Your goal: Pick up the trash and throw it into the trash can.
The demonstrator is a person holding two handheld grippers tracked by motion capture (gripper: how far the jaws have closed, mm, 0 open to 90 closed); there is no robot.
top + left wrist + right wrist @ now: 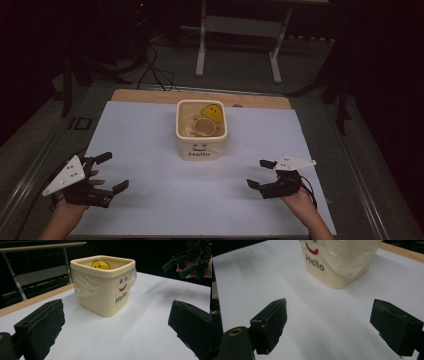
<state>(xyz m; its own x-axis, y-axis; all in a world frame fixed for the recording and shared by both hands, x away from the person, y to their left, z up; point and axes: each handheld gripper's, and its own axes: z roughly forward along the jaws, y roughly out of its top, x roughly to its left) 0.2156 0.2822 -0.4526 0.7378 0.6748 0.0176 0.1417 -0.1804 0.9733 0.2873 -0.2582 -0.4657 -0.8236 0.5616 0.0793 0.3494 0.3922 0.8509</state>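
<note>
Though plastic-lined, a square cream bin (201,145).

Pretty much just the cream bin (201,131) sitting mid-table at the far side, white sheet (150,200) left, right and near is wide open.

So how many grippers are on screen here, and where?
2. The left gripper is held over the sheet's near left corner, the right gripper over its near right; both sit open, with the bin between and beyond.
</note>
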